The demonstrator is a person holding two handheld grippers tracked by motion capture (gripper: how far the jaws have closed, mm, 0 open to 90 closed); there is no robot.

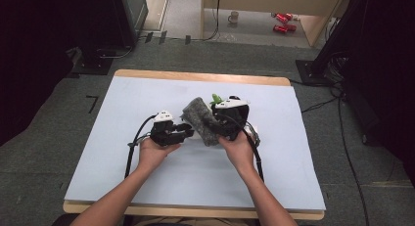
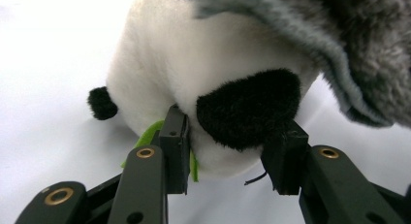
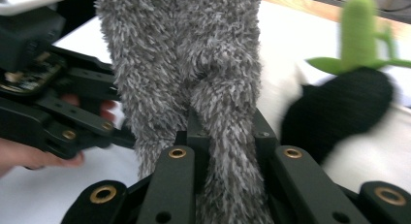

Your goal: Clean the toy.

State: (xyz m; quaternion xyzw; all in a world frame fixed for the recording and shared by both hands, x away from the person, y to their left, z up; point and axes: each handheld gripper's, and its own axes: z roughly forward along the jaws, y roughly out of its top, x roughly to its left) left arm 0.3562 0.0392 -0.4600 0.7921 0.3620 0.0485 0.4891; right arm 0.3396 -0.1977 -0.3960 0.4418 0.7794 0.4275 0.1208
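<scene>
A panda plush lies on the white table cover, and a grey fuzzy cloth drapes over it. My left gripper is shut on the panda's black paw, one jaw on each side. A green felt piece sticks out beside the left jaw. My right gripper is shut on a fold of the grey fuzzy cloth. To its right are a black panda limb and a green plush sprig. In the high view the left gripper and the right gripper meet at the bundle.
The table's wooden far edge runs behind the bundle. Cables trail from both grippers over the cover. On the floor beyond stand a mug and red cans. Dark equipment stands flank the table at left and right.
</scene>
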